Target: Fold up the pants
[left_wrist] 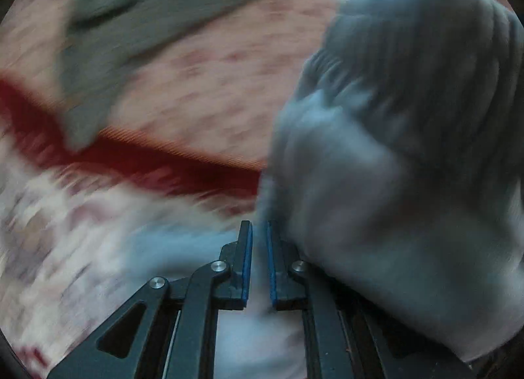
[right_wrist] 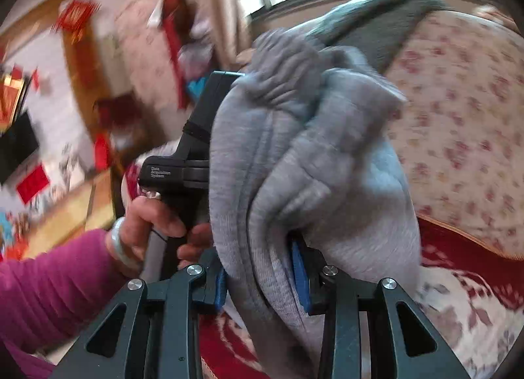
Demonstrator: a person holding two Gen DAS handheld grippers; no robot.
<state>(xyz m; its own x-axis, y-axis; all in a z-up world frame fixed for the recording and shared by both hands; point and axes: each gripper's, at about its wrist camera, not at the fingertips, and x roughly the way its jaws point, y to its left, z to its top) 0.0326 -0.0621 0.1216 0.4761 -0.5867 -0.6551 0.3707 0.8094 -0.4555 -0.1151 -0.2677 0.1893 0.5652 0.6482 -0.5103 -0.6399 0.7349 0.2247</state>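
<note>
Here, one grey pants – right gripper fingers pinching it, left gripper fingers pressed together.

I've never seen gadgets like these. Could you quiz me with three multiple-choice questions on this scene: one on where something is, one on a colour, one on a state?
1. Where is the grey pants bundle?
A. between the right gripper fingers
B. flat on the floor
C. on a hanger

2. What colour is the person's sleeve?
A. green
B. pink
C. white

3. How does the left gripper stand?
A. wide open
B. nearly shut
C. out of sight

Answers:
1 A, the blue pads flank the cloth.
2 B, pink knit at lower left.
3 B, only a narrow gap shows between its pads.
</note>
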